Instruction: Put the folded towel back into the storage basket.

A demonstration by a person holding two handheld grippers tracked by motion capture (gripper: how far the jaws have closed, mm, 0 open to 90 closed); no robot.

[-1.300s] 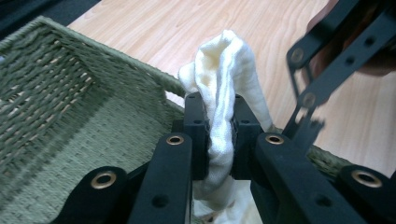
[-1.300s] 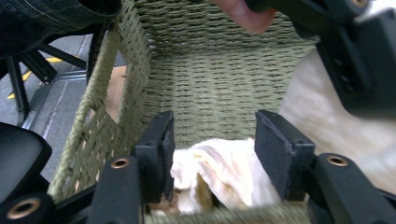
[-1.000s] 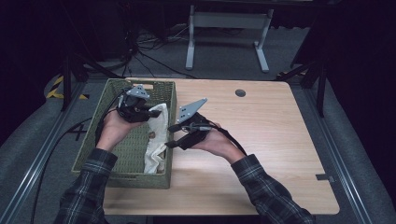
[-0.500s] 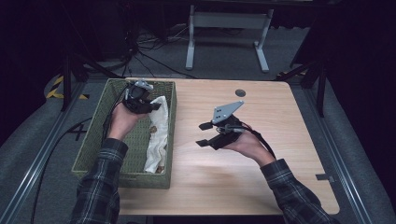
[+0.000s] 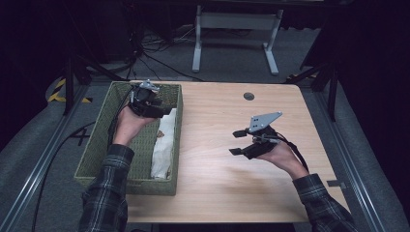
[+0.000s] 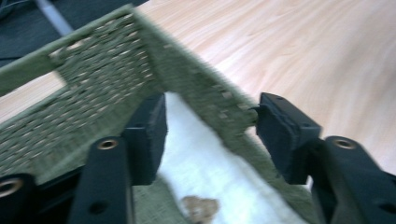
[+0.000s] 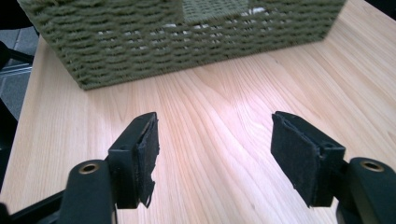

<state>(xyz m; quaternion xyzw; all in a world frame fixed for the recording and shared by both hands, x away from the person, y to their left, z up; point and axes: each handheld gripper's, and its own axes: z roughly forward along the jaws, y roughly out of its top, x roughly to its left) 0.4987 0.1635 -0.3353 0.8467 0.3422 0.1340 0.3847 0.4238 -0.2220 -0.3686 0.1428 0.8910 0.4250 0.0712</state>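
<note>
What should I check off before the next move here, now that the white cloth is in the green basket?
1. White cloth lies inside the green basket, along its right wall: ok.
2. Left tool has let go: its jaws have just been opening and stand apart over the cloth, pads not pressing it: ok.
3. Left tool clear of the basket wall: not ok, one jaw sits close to the rim in the left gripper view.
4. Right tool is open and holds nothing: ok.
5. Right tool is over the bare wooden table, apart from the basket: ok.
6. Whether the brown mark on the cloth is a stain or a print: cannot tell.
</note>
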